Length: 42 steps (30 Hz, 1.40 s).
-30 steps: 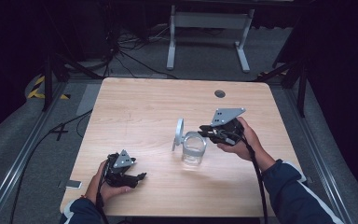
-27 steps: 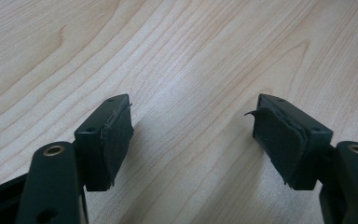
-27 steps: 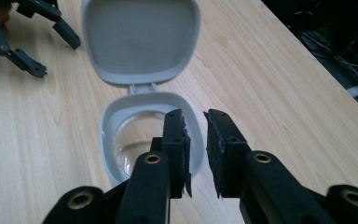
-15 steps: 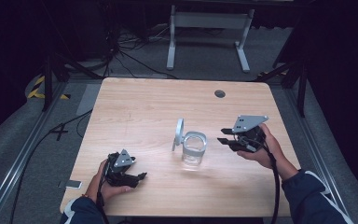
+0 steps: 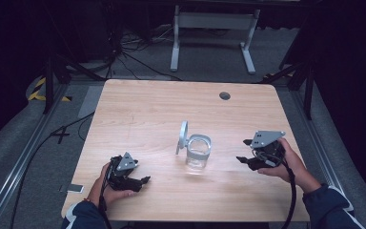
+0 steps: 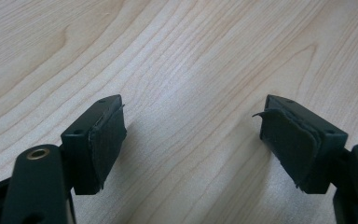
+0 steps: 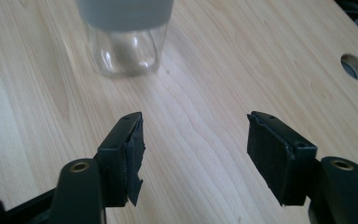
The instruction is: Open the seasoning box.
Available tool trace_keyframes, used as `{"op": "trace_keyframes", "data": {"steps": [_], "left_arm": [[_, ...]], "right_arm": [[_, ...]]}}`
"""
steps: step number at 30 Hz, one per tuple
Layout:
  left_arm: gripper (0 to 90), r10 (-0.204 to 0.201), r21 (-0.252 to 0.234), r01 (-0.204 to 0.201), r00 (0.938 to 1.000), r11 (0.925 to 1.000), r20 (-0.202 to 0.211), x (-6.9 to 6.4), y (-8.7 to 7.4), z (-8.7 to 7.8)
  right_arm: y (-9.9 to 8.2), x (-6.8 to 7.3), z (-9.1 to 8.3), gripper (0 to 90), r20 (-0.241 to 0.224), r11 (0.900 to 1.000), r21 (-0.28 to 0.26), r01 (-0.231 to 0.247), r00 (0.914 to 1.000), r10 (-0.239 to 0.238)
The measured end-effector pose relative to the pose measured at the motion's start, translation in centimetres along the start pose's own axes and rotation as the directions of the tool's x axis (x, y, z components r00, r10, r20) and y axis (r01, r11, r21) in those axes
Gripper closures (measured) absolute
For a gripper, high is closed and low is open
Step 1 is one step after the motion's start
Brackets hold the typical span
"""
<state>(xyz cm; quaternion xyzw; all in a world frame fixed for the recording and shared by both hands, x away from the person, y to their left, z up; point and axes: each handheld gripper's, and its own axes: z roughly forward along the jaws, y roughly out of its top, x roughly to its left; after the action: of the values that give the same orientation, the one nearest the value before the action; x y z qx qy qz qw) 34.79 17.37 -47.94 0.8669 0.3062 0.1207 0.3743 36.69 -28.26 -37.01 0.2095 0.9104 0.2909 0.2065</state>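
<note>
- A clear glass jar [image 5: 198, 151] stands upright near the middle of the wooden table [image 5: 143, 109], a little toward the near edge.
- Its round lid [image 5: 182, 137] is tipped up on the jar's left side, standing nearly on edge and touching the rim, so the mouth is open upward.
- The right gripper [image 5: 246, 151] rests low at the near right of the table, held in the person's right hand [image 5: 286, 164], with its jaws pointing left toward the jar. Its jaws stand wide apart with nothing between them.
- In the right gripper view the jar [image 7: 125, 37] sits ahead and slightly left of the line between the jaws, apart from them with bare wood in between.
- The left gripper [image 5: 143, 181] lies at the near left, in the person's left hand [image 5: 109, 188], with its jaws also spread wide over bare tabletop and empty.
- Neither gripper is touching the jar; by my reckoning the right one is somewhat the nearer of the two and already faces it, so it looks better placed for any reach.
- The jar's long axis is vertical, so a sideways grip around its wall would suit.
- Through the glass the jar looks empty, though I cannot be sure of a thin layer at the bottom.
- A small round hole [image 5: 225, 96] sits at the far right of the table, well away from everything.
</note>
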Motion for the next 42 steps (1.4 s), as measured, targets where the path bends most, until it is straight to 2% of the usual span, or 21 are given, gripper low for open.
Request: {"op": "trace_keyframes", "data": {"steps": [6, 8, 11, 12, 14, 17, 20, 24, 27, 28, 30, 32, 33, 35, 42], "left_arm": [[22.5, -0.001, -0.004, 0.001, 1.0, 1.0, 0.001, 0.0, 0.0, 0.0], [22.5, -0.001, -0.003, 0.001, 1.0, 1.0, 0.0, 0.0, 0.0, 0.0], [22.4, -0.001, -0.002, 0.001, 1.0, 1.0, -0.001, 0.0, 0.0, 0.0], [22.3, -0.001, -0.002, 0.001, 1.0, 1.0, -0.001, 0.0, 0.0, 0.0], [22.0, 0.007, 0.005, -0.007, 1.0, 1.0, 0.001, 0.1, 0.0, 0.0], [21.9, 0.008, 0.004, -0.008, 1.0, 1.0, 0.0, 0.1, 0.1, 0.0], [21.9, 0.009, 0.004, -0.009, 1.0, 1.0, 0.0, 0.1, 0.1, 0.0], [22.0, 0.009, 0.005, -0.009, 1.0, 1.0, 0.0, 0.1, 0.1, 0.0], [21.9, -0.001, 0.002, 0.001, 1.0, 1.0, 0.003, 0.0, 0.1, 0.1], [21.9, 0.001, -0.006, -0.001, 1.0, 1.0, -0.001, 0.0, 0.1, 0.2], [21.7, -0.004, -0.002, 0.004, 1.0, 1.0, -0.005, 0.0, 0.1, 0.2], [21.6, -0.004, -0.004, 0.004, 1.0, 1.0, -0.008, 0.0, 0.1, 0.2], [21.5, -0.003, -0.005, 0.003, 1.0, 1.0, -0.007, 0.0, 0.1, 0.2], [21.5, 0.0, -0.004, 0.0, 0.9999, 1.0, -0.01, 0.0, 0.1, 0.2], [20.9, 0.004, -0.003, -0.004, 0.9999, 1.0, -0.009, 0.1, 0.2, 0.3]], "right_arm": [[-2.7, 0.3, 0.5, 36.4, -0.002, 0.9993, 0.029, -0.024, 0.9997, 0.024], [-3.8, 0.4, 0.6, 36.2, -0.002, 0.9983, 0.029, -0.05, 0.9987, 0.05], [-5.5, 0.3, 0.6, 36.2, 0.012, 0.9981, 0.003, -0.061, 0.9981, 0.061], [-5.5, 0.3, 0.6, 36.2, 0.012, 0.9981, 0.003, -0.061, 0.9981, 0.061], [-7.3, 0.3, 0.6, 36.2, 0.02, 0.9951, -0.022, -0.097, 0.9951, 0.097], [-8.3, 0.3, 0.5, 35.7, 0.022, 0.9916, -0.041, -0.123, 0.9921, 0.124], [-10.0, 0.5, 0.4, 34.9, 0.017, 0.9844, -0.054, -0.167, 0.9856, 0.168], [-12.0, 0.7, 0.4, 32.1, 0.015, 0.9781, -0.044, -0.204, 0.9788, 0.204], [-13.3, 1.0, 0.4, 29.1, 0.065, 0.9745, -0.044, -0.22, 0.9727, 0.223], [-13.8, 1.0, 0.3, 29.2, 0.067, 0.9708, -0.07, -0.23, 0.9699, 0.234], [-14.7, 0.8, 0.3, 27.8, 0.03, 0.9501, -0.115, -0.29, 0.955, 0.295], [-15.1, 0.3, 0.4, 26.2, 0.001, 0.9323, -0.114, -0.343, 0.9384, 0.345], [-15.1, 0.2, 0.4, 25.9, 0.008, 0.9306, -0.112, -0.348, 0.9362, 0.351], [-15.1, 0.3, 0.5, 25.4, 0.013, 0.9336, -0.113, -0.34, 0.939, 0.344], [-15.0, 0.3, 0.5, 25.2, 0.012, 0.9332, -0.112, -0.341, 0.9386, 0.345]]}}
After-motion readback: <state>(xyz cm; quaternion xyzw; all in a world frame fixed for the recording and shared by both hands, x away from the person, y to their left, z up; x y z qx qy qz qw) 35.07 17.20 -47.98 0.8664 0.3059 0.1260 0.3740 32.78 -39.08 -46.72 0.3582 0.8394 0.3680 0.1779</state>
